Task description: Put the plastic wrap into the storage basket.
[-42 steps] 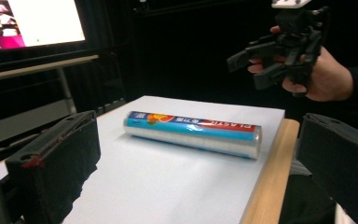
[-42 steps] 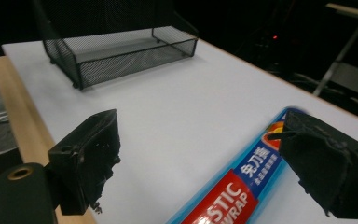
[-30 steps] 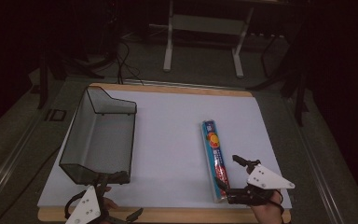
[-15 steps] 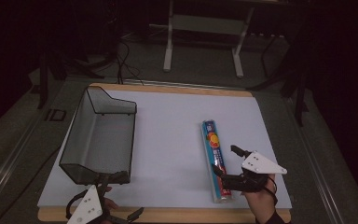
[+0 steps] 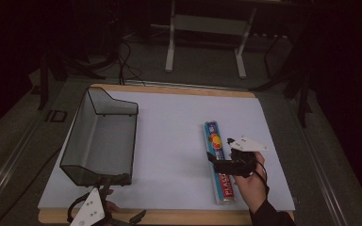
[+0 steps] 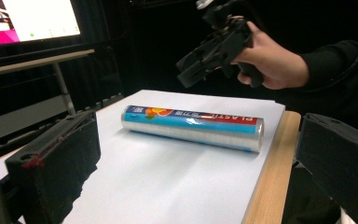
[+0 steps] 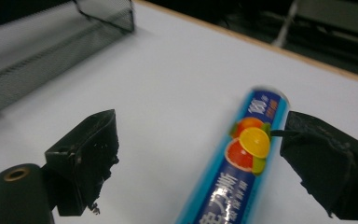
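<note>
A roll of plastic wrap [image 5: 220, 181] in a blue printed sleeve lies lengthwise on the white sheet, right of centre. My right gripper [image 5: 219, 149] hovers over its middle, held by a hand from the near right. In the right gripper view the roll [image 7: 242, 163] lies below the spread jaws, close to the right one, and neither pad presses on it; the jaws have just been opening. My left gripper [image 5: 122, 200] rests at the near edge, open and empty. In its own view the roll [image 6: 193, 125] lies ahead, with the right gripper [image 6: 209, 49] above it.
A black wire-mesh basket [image 5: 99, 136] stands empty on the left of the white sheet [image 5: 169, 141], just beyond the left gripper. The wooden table edge [image 5: 188, 216] runs along the near side. A metal stand [image 5: 202, 28] is on the floor beyond the table.
The right gripper has moved away from the near edge and a little left, along the roll to its middle. The left gripper, the roll and the basket have kept still.
</note>
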### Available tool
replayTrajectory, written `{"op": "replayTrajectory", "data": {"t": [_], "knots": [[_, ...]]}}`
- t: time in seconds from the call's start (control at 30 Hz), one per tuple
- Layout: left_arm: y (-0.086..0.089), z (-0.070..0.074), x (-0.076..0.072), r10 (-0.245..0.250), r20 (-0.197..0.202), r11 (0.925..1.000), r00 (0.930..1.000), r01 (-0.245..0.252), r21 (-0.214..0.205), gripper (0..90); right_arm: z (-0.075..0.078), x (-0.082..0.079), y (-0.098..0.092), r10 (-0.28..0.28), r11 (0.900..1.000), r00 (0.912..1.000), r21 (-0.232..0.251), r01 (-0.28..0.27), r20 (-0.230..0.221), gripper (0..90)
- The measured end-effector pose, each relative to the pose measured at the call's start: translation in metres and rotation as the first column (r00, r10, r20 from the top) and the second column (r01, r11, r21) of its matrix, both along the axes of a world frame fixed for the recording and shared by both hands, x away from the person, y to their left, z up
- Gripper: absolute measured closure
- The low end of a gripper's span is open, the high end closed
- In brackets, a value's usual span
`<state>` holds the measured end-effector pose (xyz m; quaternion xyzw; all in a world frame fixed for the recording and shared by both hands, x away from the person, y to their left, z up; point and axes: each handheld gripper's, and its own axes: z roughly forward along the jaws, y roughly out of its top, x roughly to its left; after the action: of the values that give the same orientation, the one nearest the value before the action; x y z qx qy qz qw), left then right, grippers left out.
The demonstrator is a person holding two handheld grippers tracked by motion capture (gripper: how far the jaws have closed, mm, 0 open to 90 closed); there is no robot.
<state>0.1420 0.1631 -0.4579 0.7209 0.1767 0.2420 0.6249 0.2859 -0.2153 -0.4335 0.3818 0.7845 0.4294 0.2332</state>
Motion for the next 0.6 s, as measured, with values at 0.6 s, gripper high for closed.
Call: {"op": "replayTrajectory", "data": {"t": [0.6], "knots": [[0.0,0.0,0.0,-0.012,-0.006,0.9999,0.9999,0.012,-0.003,0.6,-0.014,0.034,0.015,-0.179,0.9786,0.9573,-0.141,0.15,-0.227,10.1]]}}
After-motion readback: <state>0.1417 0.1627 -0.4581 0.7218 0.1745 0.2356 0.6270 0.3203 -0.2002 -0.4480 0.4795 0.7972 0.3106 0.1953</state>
